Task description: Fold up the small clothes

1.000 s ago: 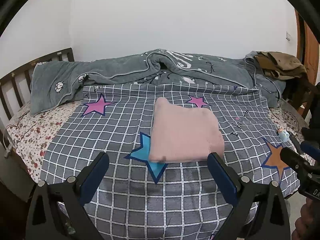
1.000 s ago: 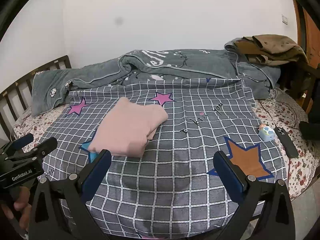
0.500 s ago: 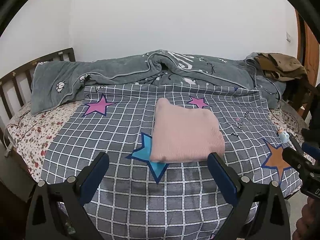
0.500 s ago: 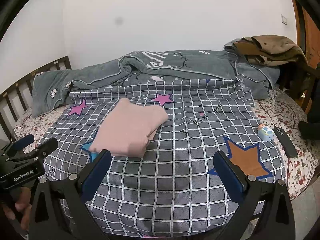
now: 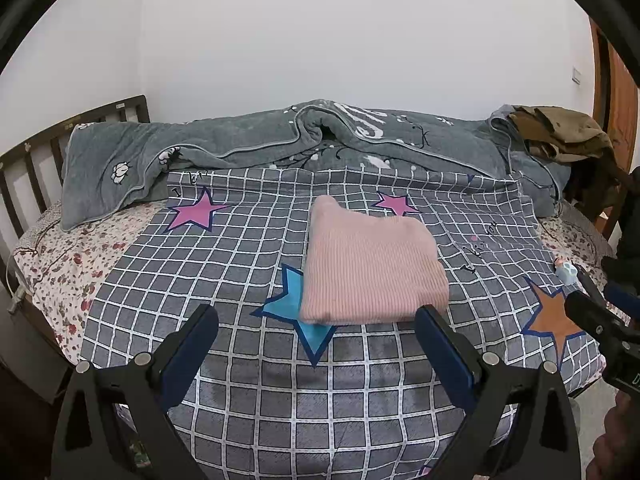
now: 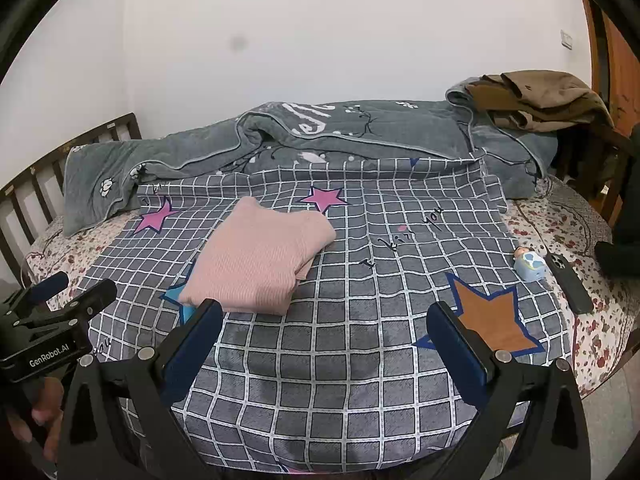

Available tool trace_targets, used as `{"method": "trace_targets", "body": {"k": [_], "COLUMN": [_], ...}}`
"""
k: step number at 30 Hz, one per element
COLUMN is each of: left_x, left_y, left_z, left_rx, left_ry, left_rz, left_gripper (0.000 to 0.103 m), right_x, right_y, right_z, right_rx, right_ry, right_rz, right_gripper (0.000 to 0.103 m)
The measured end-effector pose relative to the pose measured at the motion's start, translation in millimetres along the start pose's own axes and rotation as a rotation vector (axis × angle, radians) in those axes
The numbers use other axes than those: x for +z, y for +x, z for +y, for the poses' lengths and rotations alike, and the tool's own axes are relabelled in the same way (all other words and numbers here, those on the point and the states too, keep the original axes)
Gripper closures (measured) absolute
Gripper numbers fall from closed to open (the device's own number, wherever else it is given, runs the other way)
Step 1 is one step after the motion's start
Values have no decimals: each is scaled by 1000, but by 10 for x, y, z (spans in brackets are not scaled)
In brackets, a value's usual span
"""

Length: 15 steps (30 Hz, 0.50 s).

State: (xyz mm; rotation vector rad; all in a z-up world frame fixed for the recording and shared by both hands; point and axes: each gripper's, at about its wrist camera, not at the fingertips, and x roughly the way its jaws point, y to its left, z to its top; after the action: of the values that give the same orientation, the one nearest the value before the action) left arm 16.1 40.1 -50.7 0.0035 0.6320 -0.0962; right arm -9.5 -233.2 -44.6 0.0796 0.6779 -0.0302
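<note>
The pink knit sweater (image 5: pixel 370 264) lies folded on the checked star-print sheet (image 5: pixel 240 248); left gripper (image 5: pixel 316 334) and right gripper (image 6: pixel 324 330) hover wide apart, empty; folding looks finished; any next move would be tidying.

The folded pink sweater (image 5: pixel 372 264) is a soft, finely ribbed knit, lying on a smooth matt checked cloth sheet (image 5: pixel 240 272) printed with stars. Along the bed's far edge the grey blanket (image 5: pixel 248 140) looks thick and fleecy, and the headboard (image 5: pixel 24 168) is dark wood. Both grippers' fingers (image 6: pixel 192 344) are matt black plastic with blue pads and shiny metal screws.
</note>
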Motion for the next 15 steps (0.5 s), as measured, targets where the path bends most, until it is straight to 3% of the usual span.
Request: {"method": "trace_targets", "body": {"k": [15], "left_x": [-3], "left_y": [-3], "left_z": [0], "left_rx": [1], "left_ry": [0], "left_rz": [0], "left_gripper": [4], "right_x": [14], "right_y": [-54], "right_z": [-6], "right_rx": [-3], "right_ry": [4], "right_rz": [-2], "right_gripper": [3]}}
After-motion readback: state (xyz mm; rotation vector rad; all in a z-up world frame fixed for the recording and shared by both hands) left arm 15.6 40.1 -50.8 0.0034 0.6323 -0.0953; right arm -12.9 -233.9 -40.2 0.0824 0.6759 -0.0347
